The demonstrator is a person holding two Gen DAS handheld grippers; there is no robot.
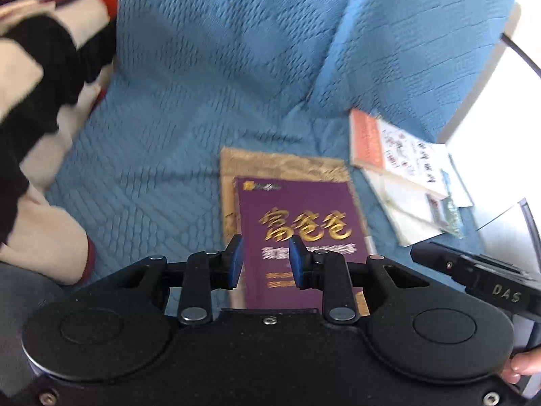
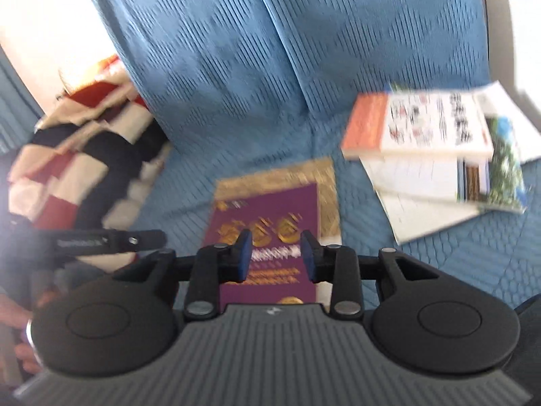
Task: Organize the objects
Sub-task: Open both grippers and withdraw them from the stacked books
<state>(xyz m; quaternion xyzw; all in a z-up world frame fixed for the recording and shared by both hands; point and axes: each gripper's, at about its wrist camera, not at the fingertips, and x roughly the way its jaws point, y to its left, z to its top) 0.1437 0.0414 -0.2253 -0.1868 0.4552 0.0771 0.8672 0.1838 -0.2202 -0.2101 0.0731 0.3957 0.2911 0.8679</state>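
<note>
Two handheld grippers hang above a blue quilted sofa [image 1: 209, 77] where books are being sorted. Directly below them, one purple book [image 1: 297, 233] with gold lettering lies flat on the seat cushion, stacked on top of one larger gold-patterned book [image 1: 280, 164] whose border shows along the purple cover's far and left edges.

The left gripper [image 1: 266, 260] has its two blue-padded fingers [image 1: 236, 260] parted by a narrow gap, nothing caught between them; the purple cover is seen through the opening. The right gripper [image 2: 276, 255] likewise carries nothing, its two fingers [image 2: 244, 253] standing apart over the same purple book [image 2: 267, 237], with no contact visible. Each gripper's body edges into the other's view at the side.

To the right, well apart from the two-book stack, a second pile sits at the corner of the seat: one thick white book with an orange spine [image 2: 416, 125] tops at least three thinner books or booklets [image 2: 429, 189] fanned out beneath it, one with a green-and-blue cover. The exact count in that pile is hard to read through the blur.

At the left end of the sofa lies one crumpled blanket [image 2: 74, 162] checked in black, cream and red. A person's fingertips [image 1: 522, 367] show at the lower right edge of the left wrist view.
</note>
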